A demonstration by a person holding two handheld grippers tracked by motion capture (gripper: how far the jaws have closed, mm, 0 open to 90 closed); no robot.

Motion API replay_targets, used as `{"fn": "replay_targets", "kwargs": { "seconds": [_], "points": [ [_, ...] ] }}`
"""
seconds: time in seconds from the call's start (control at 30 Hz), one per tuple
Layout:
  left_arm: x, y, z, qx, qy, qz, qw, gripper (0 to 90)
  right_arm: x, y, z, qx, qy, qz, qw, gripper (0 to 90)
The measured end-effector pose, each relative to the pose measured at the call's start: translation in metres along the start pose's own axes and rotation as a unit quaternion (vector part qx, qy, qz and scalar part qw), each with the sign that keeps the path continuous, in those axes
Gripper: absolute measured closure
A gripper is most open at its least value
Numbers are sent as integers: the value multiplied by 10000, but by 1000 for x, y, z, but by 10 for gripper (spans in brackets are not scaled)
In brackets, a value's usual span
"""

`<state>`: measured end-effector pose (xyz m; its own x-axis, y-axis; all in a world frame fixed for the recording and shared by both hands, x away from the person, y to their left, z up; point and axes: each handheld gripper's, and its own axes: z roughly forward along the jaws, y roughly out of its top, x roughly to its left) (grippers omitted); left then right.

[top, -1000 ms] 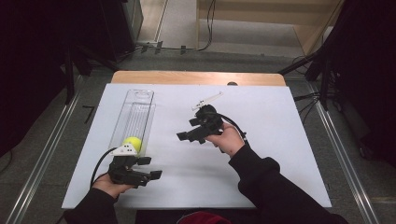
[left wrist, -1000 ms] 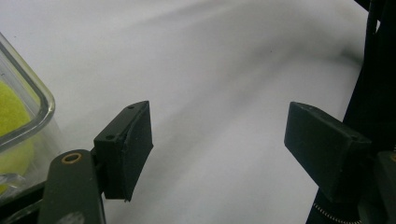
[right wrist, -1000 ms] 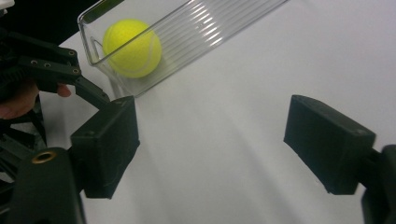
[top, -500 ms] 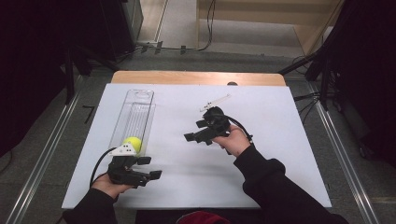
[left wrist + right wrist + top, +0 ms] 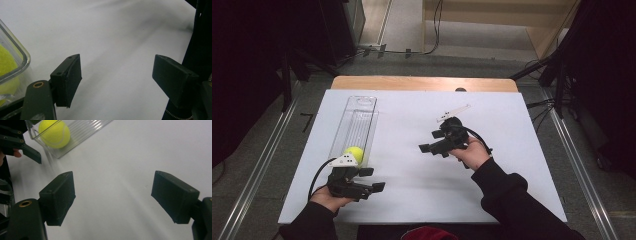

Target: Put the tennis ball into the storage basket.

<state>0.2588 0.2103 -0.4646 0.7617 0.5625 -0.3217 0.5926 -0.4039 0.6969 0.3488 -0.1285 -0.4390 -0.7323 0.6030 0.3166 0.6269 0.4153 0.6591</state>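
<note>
1. The tennis ball point(image 5: 54, 133) has a fuzzy, matt yellow felt nap with a smooth pale seam.
2. The tray point(image 5: 357, 125) around the ball is clear, glossy plastic with a ribbed floor.
3. The table point(image 5: 412, 125) beneath the tray carries a smooth, matt white sheet; beyond the tray, bare wood shows at its far edge.
4. Beside the tray, the left gripper point(image 5: 117, 80) is matt black plastic; the right gripper point(image 5: 112, 197) looks alike.

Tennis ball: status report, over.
Both grippers open, empty: left gripper, right gripper. Tennis ball sits in clear tray, near end. Nothing blocking.
</note>
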Motion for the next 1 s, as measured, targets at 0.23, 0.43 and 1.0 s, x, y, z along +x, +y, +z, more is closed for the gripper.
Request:
{"fn": "replay_targets", "kwargs": {
  "seconds": [0.23, 0.43, 1.0],
  "points": [
    [0, 0, 0, 2, -8, -3, 10000, 244, -2, -9, -7, -52, -62, -2, 10000, 171],
    [0, 0, 0, 7, 0, -4, 10000, 244, -4, -15, -13, -44, -52, 31, 10000, 171],
    [0, 0, -1, -44, 34, -23, 10000, 244, -11, -32, -35, -156, -206, 132, 9996, 171]
  ]
}}
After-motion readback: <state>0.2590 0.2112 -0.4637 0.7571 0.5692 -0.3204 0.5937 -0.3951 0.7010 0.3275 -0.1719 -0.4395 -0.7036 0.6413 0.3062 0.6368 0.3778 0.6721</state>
